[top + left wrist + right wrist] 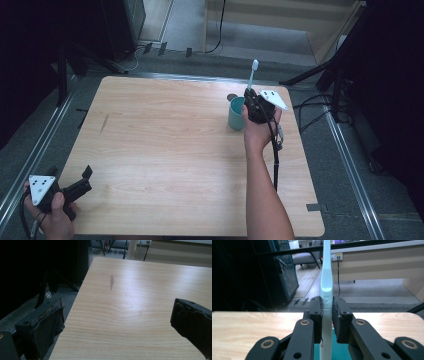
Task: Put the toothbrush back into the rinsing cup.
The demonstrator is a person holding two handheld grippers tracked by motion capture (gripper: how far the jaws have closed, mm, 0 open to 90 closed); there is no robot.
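Right gripper (248,94) clamped on a pale toothbrush (252,75), jaws narrow with pads pressing both sides of the handle. Toothbrush stood upright, brush head at the top, handle running down between the pads toward a teal cup (235,114). In the right gripper view the toothbrush (326,287) rose straight up the middle, ribbed grip section squeezed between the pads, teal cup (340,350) just below and behind the jaws. Cup sat upright on the wooden counter (165,150), near the far right corner, just beside the right hand (257,127). Whether the toothbrush tip was inside the cup could not be told. Left gripper (85,179) was held at the near left corner of the counter, jaws spread wide, nothing between them; the left gripper view showed both black jaws far apart over bare wood (130,315). Left gripper was well apart from the cup and toothbrush.
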